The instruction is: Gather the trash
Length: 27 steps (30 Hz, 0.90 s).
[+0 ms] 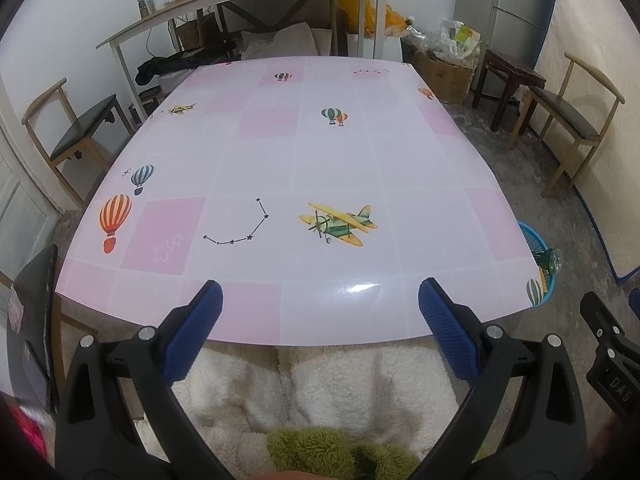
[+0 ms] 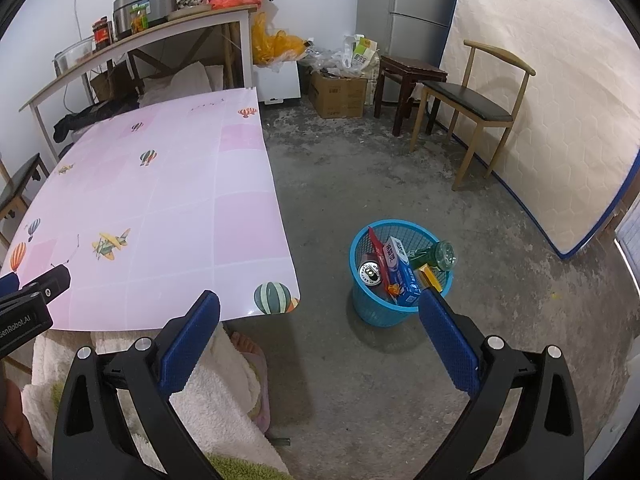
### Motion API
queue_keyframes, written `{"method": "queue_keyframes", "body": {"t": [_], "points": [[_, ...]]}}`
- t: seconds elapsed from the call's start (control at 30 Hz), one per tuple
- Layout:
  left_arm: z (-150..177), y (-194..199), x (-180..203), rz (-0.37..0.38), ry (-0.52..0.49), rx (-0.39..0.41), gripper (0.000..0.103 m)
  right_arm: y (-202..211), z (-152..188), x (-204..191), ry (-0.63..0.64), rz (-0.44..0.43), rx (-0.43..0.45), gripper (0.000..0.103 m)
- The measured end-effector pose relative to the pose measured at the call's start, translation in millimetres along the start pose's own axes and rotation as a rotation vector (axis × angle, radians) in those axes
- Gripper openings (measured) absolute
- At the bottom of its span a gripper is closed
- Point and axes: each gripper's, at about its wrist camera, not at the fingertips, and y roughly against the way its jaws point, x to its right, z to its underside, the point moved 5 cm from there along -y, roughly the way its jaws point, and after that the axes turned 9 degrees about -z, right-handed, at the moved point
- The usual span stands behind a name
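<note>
A blue mesh waste basket stands on the floor right of the table. It holds a drink can, a blue and white box, a green plastic bottle and other wrappers. My right gripper is open and holds nothing, hanging over the floor near the basket. My left gripper is open too, at the table's near edge. In the left wrist view the basket peeks out past the table's right edge. The pink table top carries only printed balloons and planes.
A person's fleecy white garment lies below both grippers. Wooden chairs stand around, with a dark stool and a cardboard box at the back. A mattress leans on the right wall. A shelf table holds jars.
</note>
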Motion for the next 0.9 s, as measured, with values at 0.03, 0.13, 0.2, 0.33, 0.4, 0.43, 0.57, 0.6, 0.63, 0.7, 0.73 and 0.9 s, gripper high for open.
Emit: {"method": "queue_keyframes", "body": {"t": [0.03,0.13,0.2,0.33,0.4,0.43,0.57,0.6,0.63,0.7,0.73,0.9], "points": [[0.5,0.0,0.0,0.000,0.000,0.000,0.094,0.0,0.1,-0.1,0.000,0.000,0.000,0.097],[0.7,-0.6,-0.1,0.001,-0.001,-0.002,0.094,0.1,0.0,-0.4,0.001,0.000,-0.001,0.097],[0.9,-0.2,-0.3,0.000,0.000,0.000,0.094,-0.2,-0.6,0.0,0.002,0.000,-0.001,0.097],[0.9,-0.4,-0.8,0.001,0.004,0.002,0.094,-0.4,-0.3,0.0,0.002,0.002,-0.004,0.097],[0.9,-1.3,-0.9,0.001,0.002,0.002,0.094,-0.4,-0.8,0.5,0.004,0.002,-0.003,0.097],[1.4,-1.0,-0.7,0.002,0.002,0.004,0.094,-0.4,-0.5,0.6,0.005,0.003,-0.003,0.097],[0.9,-1.5,-1.1,0.001,0.002,0.002,0.094,-1.0,-0.1,4.4,0.009,0.006,-0.007,0.097],[0.7,-1.6,-1.3,0.001,0.002,0.002,0.094,-1.4,-0.5,5.3,0.010,0.006,-0.008,0.097],[0.6,-1.6,-1.3,0.002,0.002,0.002,0.094,-1.6,-0.9,5.8,0.010,0.005,-0.009,0.097],[0.8,-1.6,-1.3,0.002,0.002,0.001,0.094,-1.8,-1.0,6.5,0.013,0.006,-0.011,0.097],[1.2,-1.3,-1.2,0.002,0.001,0.002,0.094,-1.7,-1.4,6.9,0.015,0.006,-0.011,0.097],[1.1,-1.3,-0.8,0.001,0.003,0.001,0.094,-1.6,-2.8,7.7,0.020,0.006,-0.010,0.097]]}}
